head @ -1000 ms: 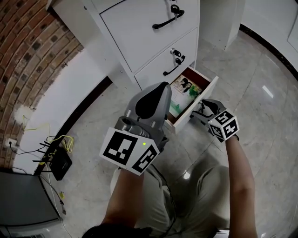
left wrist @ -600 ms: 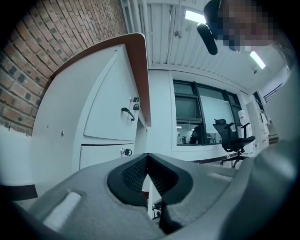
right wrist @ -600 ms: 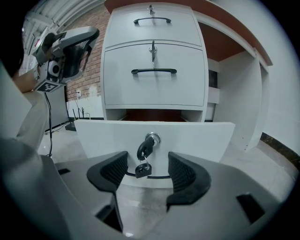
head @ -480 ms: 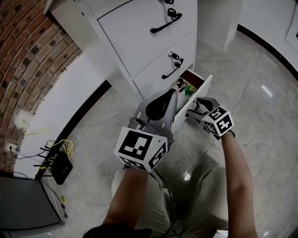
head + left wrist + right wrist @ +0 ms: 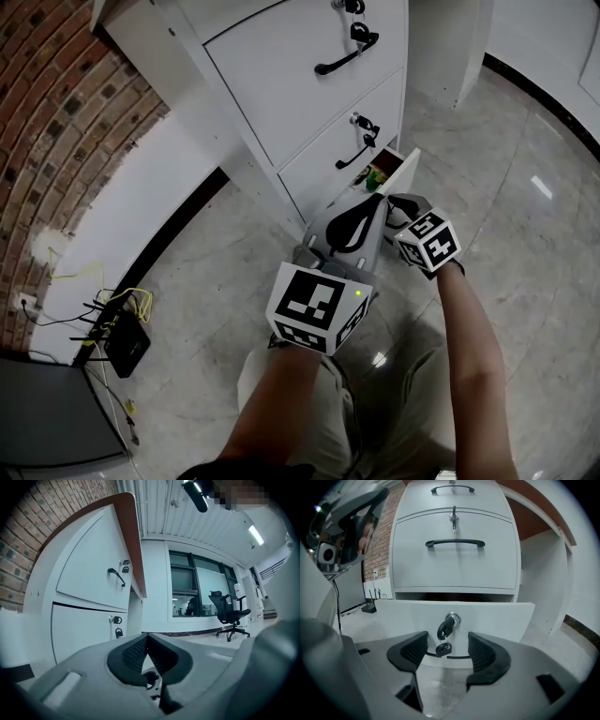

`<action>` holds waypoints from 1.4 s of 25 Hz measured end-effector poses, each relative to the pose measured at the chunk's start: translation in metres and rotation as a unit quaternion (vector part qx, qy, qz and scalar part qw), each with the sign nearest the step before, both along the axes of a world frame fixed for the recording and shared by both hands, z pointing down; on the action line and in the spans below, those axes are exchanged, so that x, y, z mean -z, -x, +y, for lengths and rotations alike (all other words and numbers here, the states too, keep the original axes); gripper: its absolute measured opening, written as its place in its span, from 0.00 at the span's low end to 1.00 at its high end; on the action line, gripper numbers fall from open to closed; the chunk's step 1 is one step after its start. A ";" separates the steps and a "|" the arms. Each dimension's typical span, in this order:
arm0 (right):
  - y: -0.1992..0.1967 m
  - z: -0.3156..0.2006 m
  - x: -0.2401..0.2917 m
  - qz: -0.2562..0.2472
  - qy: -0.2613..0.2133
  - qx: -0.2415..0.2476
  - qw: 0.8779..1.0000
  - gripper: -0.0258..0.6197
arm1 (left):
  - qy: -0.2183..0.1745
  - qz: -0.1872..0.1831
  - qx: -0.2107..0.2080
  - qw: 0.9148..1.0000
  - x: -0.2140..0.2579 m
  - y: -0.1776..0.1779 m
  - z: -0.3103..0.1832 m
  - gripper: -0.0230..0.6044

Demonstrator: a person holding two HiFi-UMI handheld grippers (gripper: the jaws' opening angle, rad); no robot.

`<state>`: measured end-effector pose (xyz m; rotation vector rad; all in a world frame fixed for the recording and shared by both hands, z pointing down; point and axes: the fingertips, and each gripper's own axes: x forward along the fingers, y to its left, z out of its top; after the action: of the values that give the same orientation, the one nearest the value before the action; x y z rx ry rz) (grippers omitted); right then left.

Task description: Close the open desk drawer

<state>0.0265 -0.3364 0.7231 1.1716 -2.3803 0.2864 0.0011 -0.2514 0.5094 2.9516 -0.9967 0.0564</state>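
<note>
- left gripper (image 5: 364, 217): jaws pressed together with nothing between them, pointing level, forearm stretched forward.
- right gripper (image 5: 401, 208): jaws wide apart, gripping nothing, tilted downward, just beside the left one.

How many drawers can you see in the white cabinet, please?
3: top drawer and middle drawer, both shut; bottom drawer, partly open. Others may hide above.

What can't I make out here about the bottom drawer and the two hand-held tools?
- Contents of the drawer: in the head view the left gripper covers all but a green sliver; in the right gripper view the drawer front blocks them.
- Handle: in the right gripper view, mostly behind the right gripper.
- Whether the right gripper touches the drawer front: no view settles it.
</note>
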 end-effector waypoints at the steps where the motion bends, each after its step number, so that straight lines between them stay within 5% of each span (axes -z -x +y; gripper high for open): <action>1: 0.002 -0.004 0.000 0.001 0.000 0.001 1.000 0.47 | -0.003 -0.002 -0.001 1.000 0.001 -0.001 0.000 0.04; 5: 0.012 -0.020 0.000 0.002 -0.002 0.004 1.000 0.47 | -0.020 -0.022 0.001 1.000 0.000 -0.004 0.000 0.04; 28: 0.036 -0.054 -0.001 -0.005 -0.011 0.004 1.000 0.48 | 0.009 0.027 0.022 0.999 0.003 0.016 -0.016 0.04; 35: 0.029 -0.044 0.001 -0.002 -0.010 -0.040 0.999 0.47 | -0.009 0.016 0.019 1.000 0.009 0.006 -0.013 0.04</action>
<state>-0.0026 -0.3804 0.7223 1.2778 -2.3494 0.2922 -0.0053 -0.2644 0.5003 2.9390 -1.0547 0.0001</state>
